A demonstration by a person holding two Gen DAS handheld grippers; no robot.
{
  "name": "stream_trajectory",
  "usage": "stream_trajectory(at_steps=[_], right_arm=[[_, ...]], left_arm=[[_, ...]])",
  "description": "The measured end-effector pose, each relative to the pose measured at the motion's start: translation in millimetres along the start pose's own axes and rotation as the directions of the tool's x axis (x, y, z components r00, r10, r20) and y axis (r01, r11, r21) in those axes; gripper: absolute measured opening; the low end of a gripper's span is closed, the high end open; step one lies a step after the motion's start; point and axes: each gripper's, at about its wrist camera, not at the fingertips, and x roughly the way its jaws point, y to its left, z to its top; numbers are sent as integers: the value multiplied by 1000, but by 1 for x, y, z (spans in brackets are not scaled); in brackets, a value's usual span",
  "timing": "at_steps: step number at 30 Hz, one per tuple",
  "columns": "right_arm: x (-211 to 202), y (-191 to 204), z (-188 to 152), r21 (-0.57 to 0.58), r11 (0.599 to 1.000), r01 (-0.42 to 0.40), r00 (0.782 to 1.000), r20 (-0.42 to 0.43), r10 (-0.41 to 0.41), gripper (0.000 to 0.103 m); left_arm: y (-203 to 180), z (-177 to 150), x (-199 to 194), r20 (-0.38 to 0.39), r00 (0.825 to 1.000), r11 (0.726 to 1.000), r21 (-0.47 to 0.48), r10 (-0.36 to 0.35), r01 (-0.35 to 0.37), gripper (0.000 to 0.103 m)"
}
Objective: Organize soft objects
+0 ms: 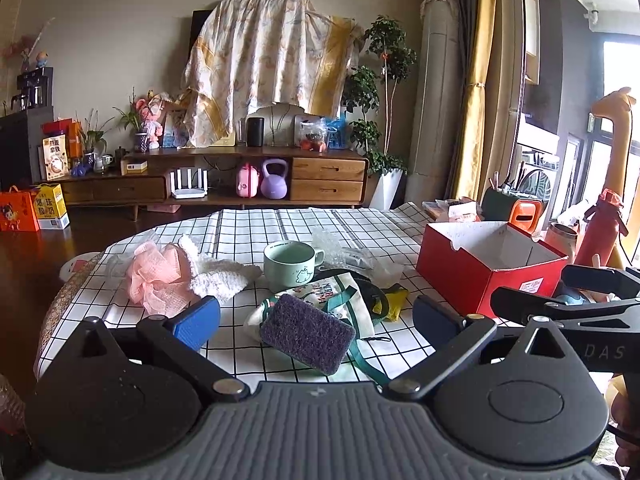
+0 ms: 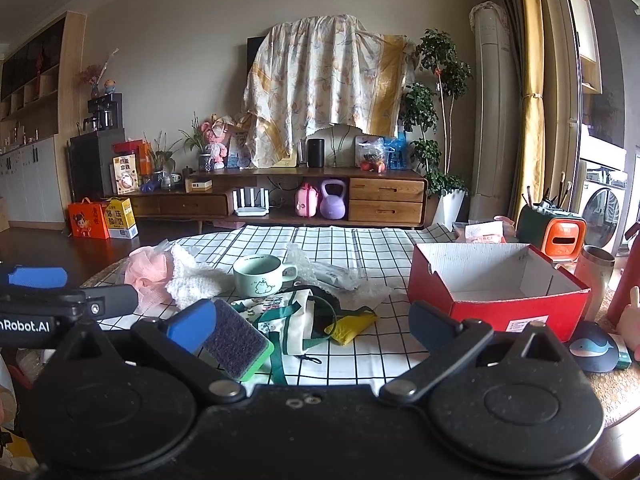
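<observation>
1. Hovering above the near edge of the checked surface (image 1: 256,224), the left tongs (image 1: 316,316) stand at full spread with nothing between the blue pads; the purple-topped sponge (image 1: 307,333) lies just ahead of them, resting on the printed cloth bag (image 1: 340,296).
2. Right tongs (image 2: 312,326): likewise spread wide and empty. From this view the sponge (image 2: 236,340) sits just beside the left pad, showing a green underside; whether it touches the pad cannot be told.
3. Soft items awaiting sorting: a pink mesh bath puff (image 1: 158,276) and a white knitted cloth (image 1: 216,276) touching each other at far left; the cloth bag with green straps at centre; a small yellow pouch (image 1: 390,302) beside it; crumpled bubble wrap (image 1: 344,250) behind.
4. Non-soft item among them: a pale green mug (image 1: 290,266), upright, between the knitted cloth and the bubble wrap.
5. Likely receptacle: the open red box (image 1: 486,268) at right, which appears empty inside.
6. Step in hand, as judged: the approach before a first pick; no item appears to be in the box yet.
7. Next move, as judged: lower one pair of tongs over the sponge, close across its short sides, lift clear of the bag straps, then carry it right to the box. The straps may snag and drag the bag along.
</observation>
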Motion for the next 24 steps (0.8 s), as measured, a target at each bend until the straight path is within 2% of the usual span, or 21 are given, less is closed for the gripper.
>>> stream_trajectory(at_steps=[14,24], right_arm=[[14,-5,2,-8,998,-60,998,-23,59,103],[51,2,3,-34,990,-138,986,-101,134,103]], left_arm=[[-3,5,14,-27,999,1000,0,18,-18,103],[17,3,42,-72,997,999,-47,11,-15,103]])
